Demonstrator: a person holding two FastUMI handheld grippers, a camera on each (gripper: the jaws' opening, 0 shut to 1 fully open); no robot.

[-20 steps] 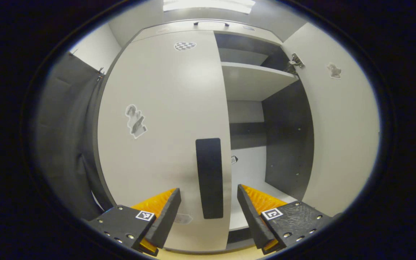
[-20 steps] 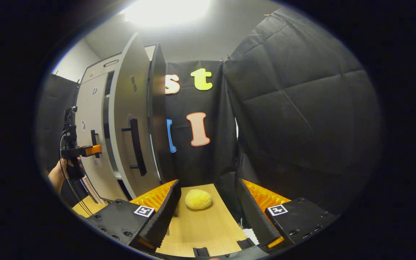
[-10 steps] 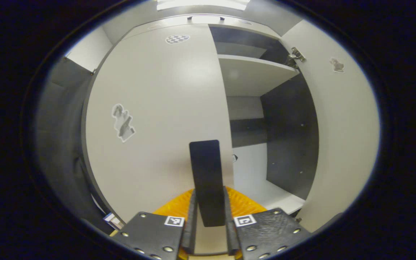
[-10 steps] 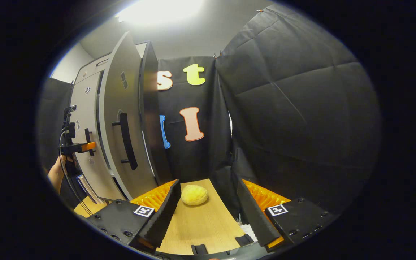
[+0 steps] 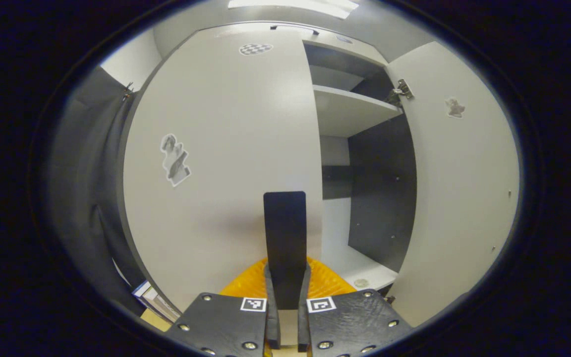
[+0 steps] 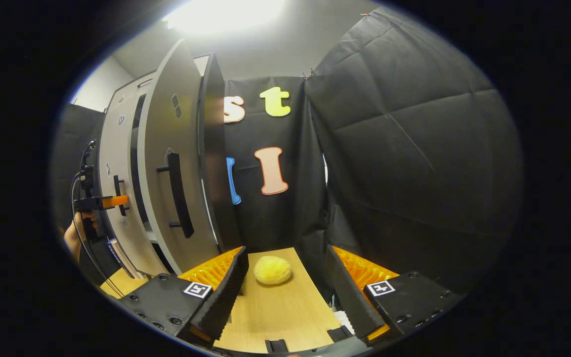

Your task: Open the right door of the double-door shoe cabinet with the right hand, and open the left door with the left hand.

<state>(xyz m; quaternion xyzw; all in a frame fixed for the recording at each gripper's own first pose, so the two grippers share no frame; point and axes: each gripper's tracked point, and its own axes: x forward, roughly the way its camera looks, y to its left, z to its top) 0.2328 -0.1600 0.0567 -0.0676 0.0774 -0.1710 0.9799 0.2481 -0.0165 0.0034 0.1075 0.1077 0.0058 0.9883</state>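
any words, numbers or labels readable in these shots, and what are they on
None can be read as words or numbers.
Stickers on the left door: pictures, too blurred to tell.
Sticker inside the right door: too small.
Square markers on the left gripper and right gripper: coded patterns, no words.

**Surfaces as I see them**

I see the left door (image 5: 226, 163) as smooth, faintly glossy pale laminate, its handle (image 5: 285, 243) matt black. The hinge (image 5: 400, 90) looks like bright metal. The table (image 6: 278, 307) shows wood grain; the yellow ball (image 6: 272, 270) looks fuzzy. The booth wall (image 6: 414, 148) is matt creased cloth.
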